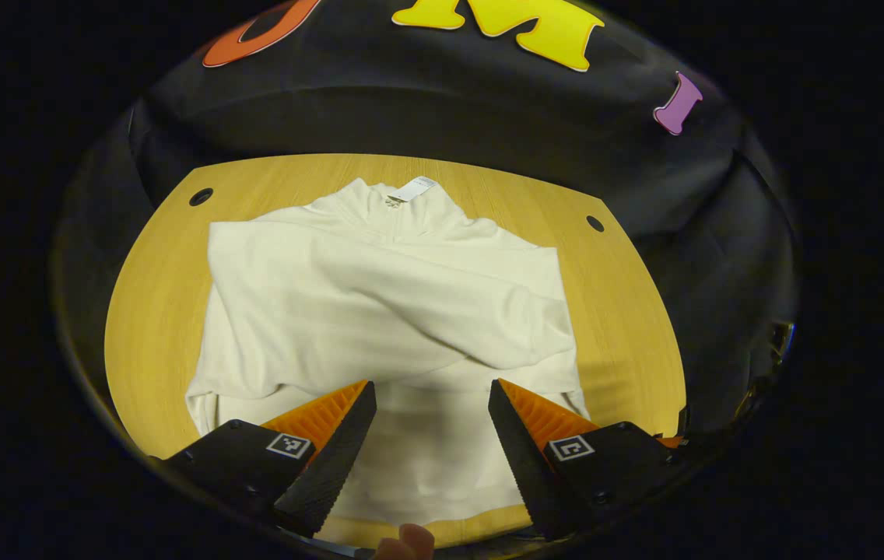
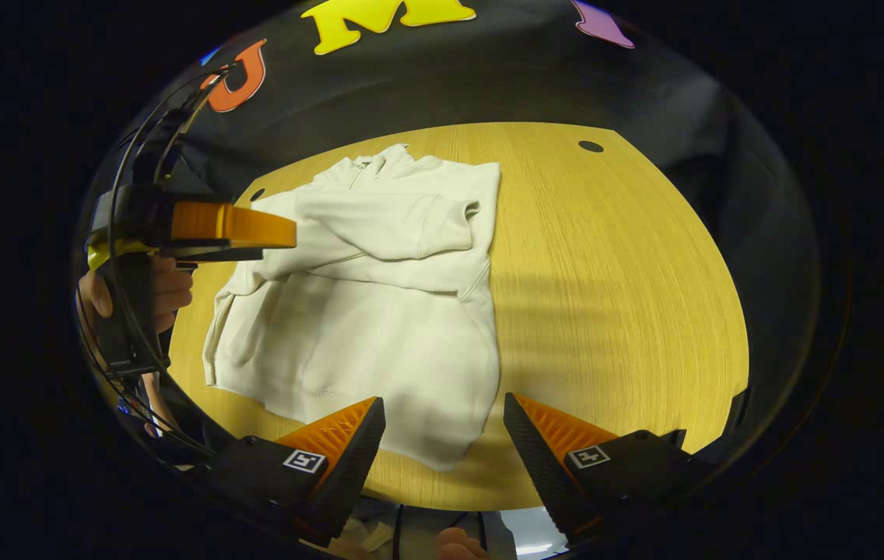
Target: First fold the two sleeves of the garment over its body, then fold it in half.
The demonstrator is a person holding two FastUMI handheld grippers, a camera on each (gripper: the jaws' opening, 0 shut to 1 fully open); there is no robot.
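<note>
Left gripper: fingers spread wide, nothing held, poised above the hem.
White pullover: laid flat on the wooden table, sleeves crossed over the body, collar farthest away.
Right gripper: fingers wide, empty, over the hem's right corner.

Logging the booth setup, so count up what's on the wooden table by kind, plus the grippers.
Cream long-sleeved garment: 1
Round holes in the yellow wooden table: 2, left and right
Grippers: 2, left gripper and right gripper
Total: 5
</note>
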